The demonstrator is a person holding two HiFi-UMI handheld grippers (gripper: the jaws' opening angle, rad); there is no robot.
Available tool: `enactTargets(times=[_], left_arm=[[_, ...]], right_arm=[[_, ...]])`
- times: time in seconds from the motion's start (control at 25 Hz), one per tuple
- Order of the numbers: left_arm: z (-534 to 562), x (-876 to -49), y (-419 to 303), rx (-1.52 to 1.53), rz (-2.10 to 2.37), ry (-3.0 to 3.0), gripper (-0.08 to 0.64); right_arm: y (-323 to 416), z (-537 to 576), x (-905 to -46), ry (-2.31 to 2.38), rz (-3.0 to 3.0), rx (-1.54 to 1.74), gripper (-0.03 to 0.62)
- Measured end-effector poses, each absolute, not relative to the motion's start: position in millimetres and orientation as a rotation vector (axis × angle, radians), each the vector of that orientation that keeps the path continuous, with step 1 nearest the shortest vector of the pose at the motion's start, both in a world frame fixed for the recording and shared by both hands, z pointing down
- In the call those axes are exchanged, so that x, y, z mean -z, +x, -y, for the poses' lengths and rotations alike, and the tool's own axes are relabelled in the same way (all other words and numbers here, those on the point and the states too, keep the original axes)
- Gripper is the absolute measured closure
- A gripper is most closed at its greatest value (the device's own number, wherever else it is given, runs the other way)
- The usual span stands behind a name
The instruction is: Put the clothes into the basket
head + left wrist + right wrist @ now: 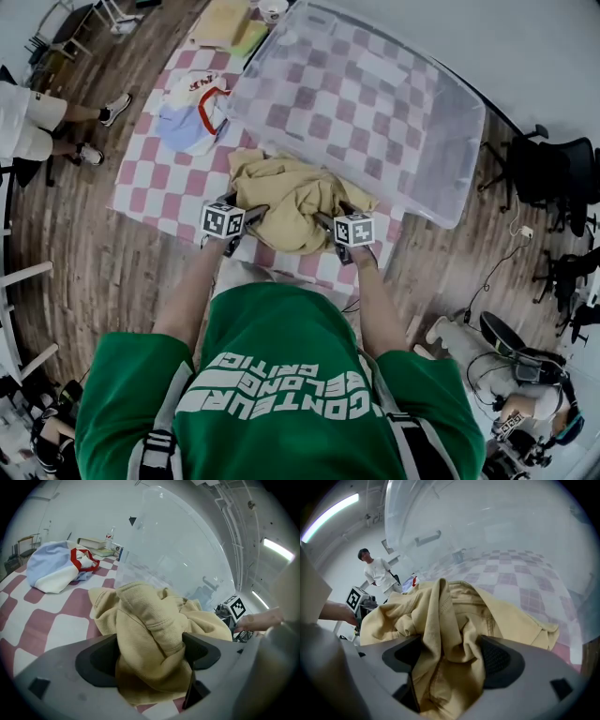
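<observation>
Head view first: I'm standing at the table [141, 192] with the yellow shirt [292, 199] bunched up right in front of me. My left tongs [247, 216] are digging into its left end and my right tongs [328, 221] into its right end. So the heap's long axis is running side to side between my hands, and neither hand is nearer than the other. The clear basket [380, 103] is sitting straight beyond the shirt, its near edge just about touching the cloth. A second pile, blue and white with red trim [194, 114], is lying well off to the left, and nobody's touching it.

Left gripper view: the jaws are standing wide apart with a fat fold of shirt [146, 620] filling the whole gap. The cloth is brushing both pads but I'm not seeing it pinched, so I'm calling it not clamped yet. The basket wall [180, 550] is rising right behind the shirt.

Right gripper view: same deal here. The jaws are spread wide, with a hanging fold of shirt [445, 634] slumping between them, loose and not squeezed. The basket wall [501, 531] is filling everything beyond it.

My guess is the next bit is all about that wall. Both tongs need to be closing on their ends, then going up and forward together, since the basket is dead ahead and not off to either side.
</observation>
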State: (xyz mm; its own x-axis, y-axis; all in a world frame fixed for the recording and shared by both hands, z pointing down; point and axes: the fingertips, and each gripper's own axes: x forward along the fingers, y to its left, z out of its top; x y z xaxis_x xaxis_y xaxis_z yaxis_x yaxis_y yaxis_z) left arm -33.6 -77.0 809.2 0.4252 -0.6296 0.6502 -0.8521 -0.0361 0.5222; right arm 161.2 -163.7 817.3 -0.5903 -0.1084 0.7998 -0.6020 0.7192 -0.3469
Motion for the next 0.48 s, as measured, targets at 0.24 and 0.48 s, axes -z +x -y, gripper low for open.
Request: enactTargets(times=[0.24,0.48], left_arm=[[78.5,-813.0,-31.9,-0.302,1.294,1.751,0.161],[79.5,-815.1,-30.0,-0.305,1.269,1.748,0.161]], right_arm=[[159.4,164.8,-827.1,0.547,2.128,-0.800,0.206],[158.1,163.0,-827.7,0.554,2.123,-0.815,0.207]])
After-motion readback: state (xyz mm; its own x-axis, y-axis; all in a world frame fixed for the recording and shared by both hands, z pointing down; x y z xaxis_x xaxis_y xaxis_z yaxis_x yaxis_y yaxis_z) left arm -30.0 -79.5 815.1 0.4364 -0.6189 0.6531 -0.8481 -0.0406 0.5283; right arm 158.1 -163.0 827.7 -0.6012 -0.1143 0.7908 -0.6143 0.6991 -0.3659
